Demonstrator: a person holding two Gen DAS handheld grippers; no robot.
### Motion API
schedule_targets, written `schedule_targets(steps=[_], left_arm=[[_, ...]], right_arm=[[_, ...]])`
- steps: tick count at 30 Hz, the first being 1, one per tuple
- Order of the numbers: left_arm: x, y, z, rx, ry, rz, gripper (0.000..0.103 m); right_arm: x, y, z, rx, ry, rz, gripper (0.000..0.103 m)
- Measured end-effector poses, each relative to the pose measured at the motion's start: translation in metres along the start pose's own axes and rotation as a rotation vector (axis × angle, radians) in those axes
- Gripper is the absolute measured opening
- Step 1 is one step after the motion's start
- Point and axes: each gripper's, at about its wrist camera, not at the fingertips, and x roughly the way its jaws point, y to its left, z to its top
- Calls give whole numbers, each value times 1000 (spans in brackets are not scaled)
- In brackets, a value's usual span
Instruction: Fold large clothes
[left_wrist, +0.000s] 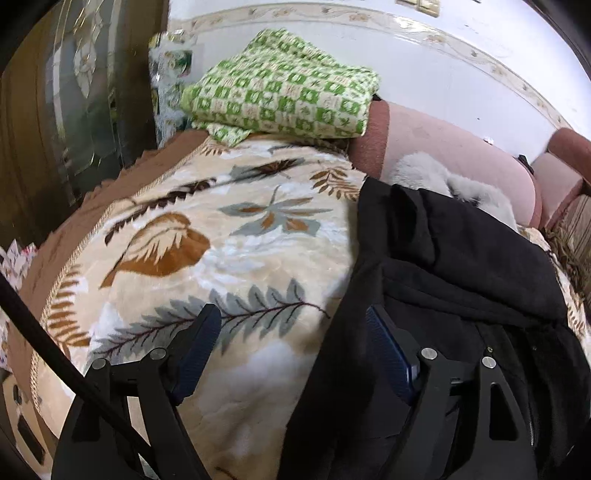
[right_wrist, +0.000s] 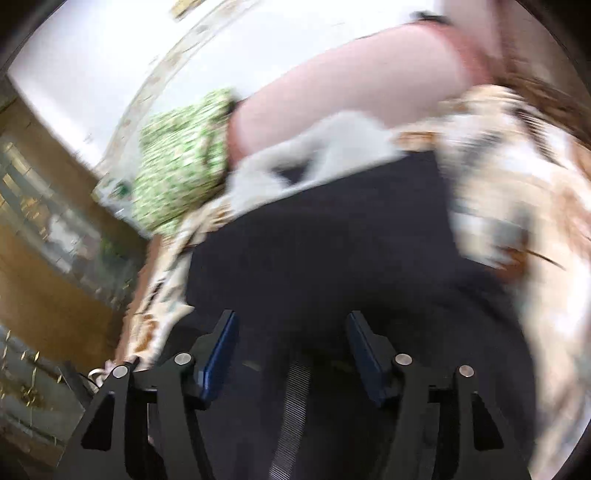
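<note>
A large black garment (left_wrist: 461, 266) with a pale fur trim (left_wrist: 454, 181) lies on a leaf-patterned blanket (left_wrist: 221, 236), partly folded over itself. My left gripper (left_wrist: 291, 325) is open above the garment's left edge, one finger over the blanket, one over the black cloth. In the blurred right wrist view the black garment (right_wrist: 332, 251) fills the middle, its fur trim (right_wrist: 314, 162) at the far side. My right gripper (right_wrist: 290, 328) is open and empty, low over the black cloth.
A folded green checked blanket (left_wrist: 284, 92) sits at the far end. A pink cushion (left_wrist: 461, 155) runs along the white wall. A wooden cabinet with glass (left_wrist: 74, 110) stands on the left. A black cable (left_wrist: 55, 350) crosses the lower left.
</note>
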Motion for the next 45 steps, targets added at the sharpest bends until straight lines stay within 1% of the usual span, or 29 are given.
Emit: schedule_targets(steps=[1, 5, 6, 8, 9, 10, 11, 13, 15, 17, 19, 21, 23, 24, 26, 28, 29, 30, 32, 33, 34, 35, 36, 37, 38, 39, 41, 43, 45], left_arm=[[4, 4, 0, -14, 23, -8, 80], [17, 10, -4, -30, 93, -35, 80], [22, 10, -5, -29, 119, -55, 80], [36, 9, -11, -32, 203, -142, 80], [40, 9, -14, -37, 232, -171, 80], [48, 9, -18, -54, 286, -230, 80], [53, 9, -21, -70, 320, -277, 80], [64, 10, -29, -125, 422, -425, 79], [60, 9, -31, -120, 408, -441, 79], [56, 10, -35, -135, 426, -502, 79], [50, 13, -38, -154, 430, -528, 79], [43, 16, -41, -170, 440, -561, 79], [36, 18, -47, -190, 465, -631, 79], [33, 17, -51, -192, 476, -650, 79], [28, 11, -63, -169, 498, -652, 79], [26, 5, -74, -148, 506, -625, 79], [24, 2, -77, -131, 491, -602, 80], [21, -3, -78, -107, 476, -585, 83], [18, -13, -79, -69, 456, -557, 86], [18, -15, -80, -63, 450, -541, 86], [18, -18, -81, -58, 441, -522, 86], [16, -20, -81, -57, 432, -493, 77], [14, -20, -81, -56, 422, -453, 48], [11, -19, -80, -57, 424, -433, 36], [10, -17, -76, -63, 426, -432, 22], [7, -16, -72, -61, 421, -431, 16], [-8, -14, -60, -54, 386, -436, 12], [-28, -11, -47, -54, 338, -447, 10], [-46, -6, -38, -60, 295, -461, 10]], right_arm=[[-10, -17, -7, 25, -12, -25, 69], [-47, -90, -40, 174, -51, -115, 69], [-51, -100, -48, 196, -58, -124, 69], [-54, -119, -58, 240, -58, -118, 69], [-53, -122, -59, 258, -54, -111, 69], [-51, -127, -65, 282, -47, -97, 69], [-47, -130, -69, 298, -39, -82, 69], [-38, -134, -75, 321, -8, -42, 71], [-29, -134, -81, 346, 25, 16, 72], [-24, -130, -91, 352, 41, 49, 72], [-24, -127, -97, 338, 55, 70, 72], [-25, -123, -104, 354, 84, 141, 72], [-30, -119, -112, 347, 102, 173, 72], [-31, -117, -116, 341, 115, 191, 72], [-31, -111, -128, 347, 167, 255, 72], [-30, -101, -141, 315, 198, 256, 72], [-28, -96, -146, 301, 206, 247, 72], [-26, -93, -151, 296, 211, 242, 72], [-23, -92, -152, 302, 185, 229, 71], [-22, -92, -152, 311, 172, 233, 68], [-20, -92, -152, 326, 157, 242, 64], [-19, -93, -152, 342, 145, 246, 60], [-17, -94, -151, 353, 136, 243, 48], [-16, -93, -151, 353, 126, 227, 29], [-18, -90, -150, 338, 116, 198, 24], [-22, -86, -148, 322, 100, 190, 19], [-37, -73, -139, 288, 53, 209, 17], [-66, -53, -125, 235, -27, 266, 16], [-94, -31, -114, 170, -90, 284, 15]])
